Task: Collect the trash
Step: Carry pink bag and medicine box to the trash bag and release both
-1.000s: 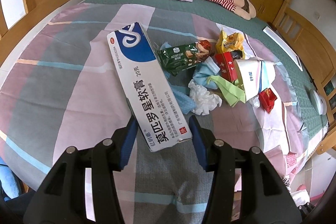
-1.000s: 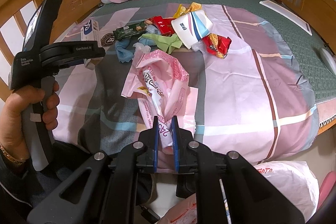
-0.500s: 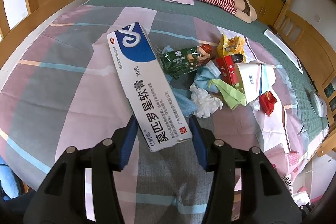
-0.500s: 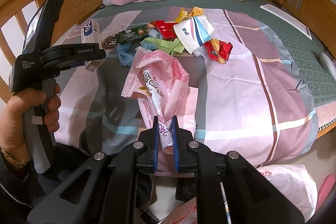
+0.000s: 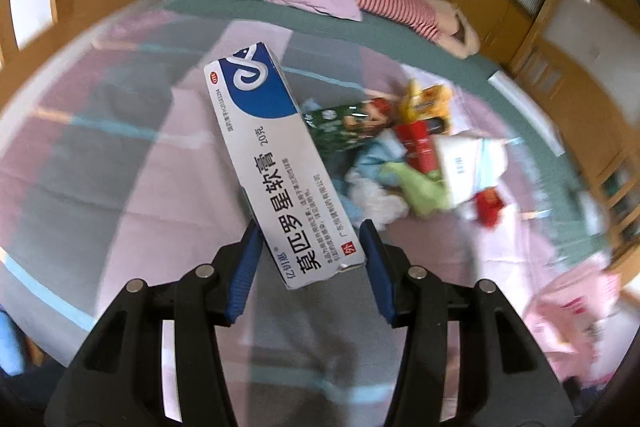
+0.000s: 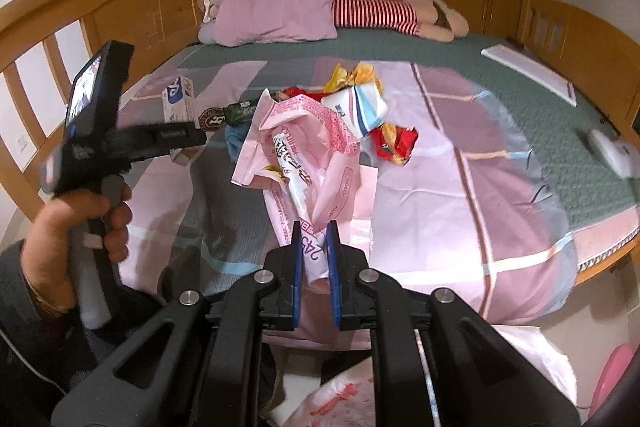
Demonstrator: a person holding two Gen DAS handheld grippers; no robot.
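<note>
Over the bed (image 6: 500,187), your left gripper (image 5: 308,263) is clamped on the box (image 5: 276,163), lifted clear of the litter (image 5: 404,163); your right gripper (image 6: 314,247) pinches the pink bag (image 6: 308,155); next, I'd say, get the box over the bag's mouth and let go.

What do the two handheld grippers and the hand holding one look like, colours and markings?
Both are black plastic with blue ridged finger pads and silver screws at the joints. The left gripper, seen from the right wrist view, has a pistol grip, white lettering on its body and a small lit screen on top. The left hand is bare, with a gold bracelet and a dark grey sleeve. The right gripper matches.
</note>
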